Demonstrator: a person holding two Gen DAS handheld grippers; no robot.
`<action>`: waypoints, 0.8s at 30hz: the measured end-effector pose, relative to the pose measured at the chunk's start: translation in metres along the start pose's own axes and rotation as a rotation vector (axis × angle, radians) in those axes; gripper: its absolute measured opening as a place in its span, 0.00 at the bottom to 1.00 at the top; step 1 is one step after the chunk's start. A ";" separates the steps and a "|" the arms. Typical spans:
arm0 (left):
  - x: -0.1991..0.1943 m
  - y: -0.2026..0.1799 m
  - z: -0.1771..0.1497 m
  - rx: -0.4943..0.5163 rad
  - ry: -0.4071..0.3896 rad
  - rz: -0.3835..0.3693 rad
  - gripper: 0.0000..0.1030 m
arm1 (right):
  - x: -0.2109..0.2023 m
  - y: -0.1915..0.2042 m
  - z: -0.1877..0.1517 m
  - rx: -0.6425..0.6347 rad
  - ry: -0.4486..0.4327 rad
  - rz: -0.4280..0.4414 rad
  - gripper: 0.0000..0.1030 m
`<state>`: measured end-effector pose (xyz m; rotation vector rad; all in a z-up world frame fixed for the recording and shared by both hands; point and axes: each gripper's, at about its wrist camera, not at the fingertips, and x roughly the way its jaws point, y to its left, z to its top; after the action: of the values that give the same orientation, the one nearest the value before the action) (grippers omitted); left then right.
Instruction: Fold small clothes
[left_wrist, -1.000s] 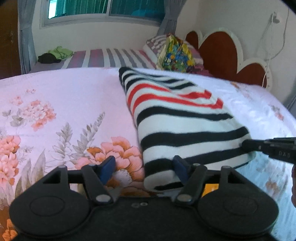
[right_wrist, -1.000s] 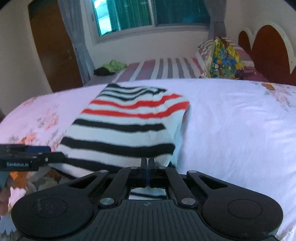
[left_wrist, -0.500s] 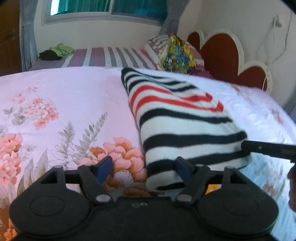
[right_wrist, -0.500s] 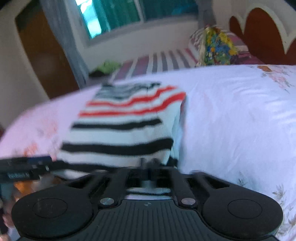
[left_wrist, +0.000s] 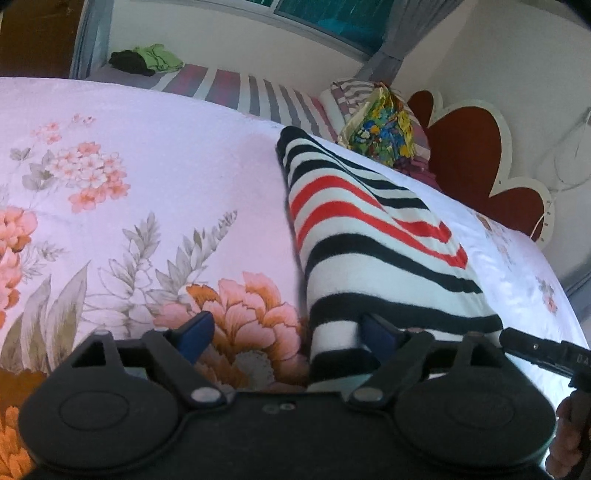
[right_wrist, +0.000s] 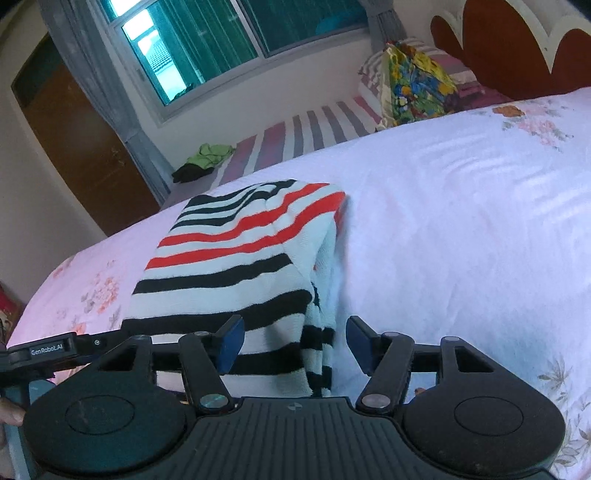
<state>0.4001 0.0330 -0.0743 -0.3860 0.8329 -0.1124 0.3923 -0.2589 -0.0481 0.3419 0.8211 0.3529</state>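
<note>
The left gripper is standing with its blue-padded jaws wide apart; they have just been opening further, and the near left corner of the folded white knit garment with black and red stripes is lying between them, close beside the right pad, with no pad pressing on it. The right gripper is also standing with its jaws apart, having just been opening; the garment's near right corner, where the layered edges are hanging in loose folds, is sitting between its blue pads without being squeezed. Each gripper is showing in the other's view as a black bar at the frame edge, beside the garment's near end.

The garment is lying flat as a long folded rectangle on the white bedspread printed with pink and orange flowers, its far end pointing toward the window. Beyond the bedspread, a grey-and-maroon striped sheet is covering a second bed, where a green and black heap of clothes and a multicoloured patterned pillow are resting. A dark red scalloped headboard with white edging is standing against the wall.
</note>
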 end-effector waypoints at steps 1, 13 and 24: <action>0.001 -0.001 0.000 0.001 -0.007 -0.003 0.85 | 0.001 -0.001 0.000 0.004 -0.001 0.002 0.60; 0.000 -0.036 -0.001 0.286 -0.158 0.002 0.87 | 0.012 -0.016 0.014 0.033 -0.022 0.059 0.60; 0.025 -0.058 0.029 0.402 -0.151 -0.025 0.87 | 0.030 -0.048 0.035 0.172 -0.017 0.143 0.60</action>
<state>0.4415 -0.0185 -0.0519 -0.0254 0.6370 -0.2655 0.4464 -0.2943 -0.0655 0.5651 0.8144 0.4132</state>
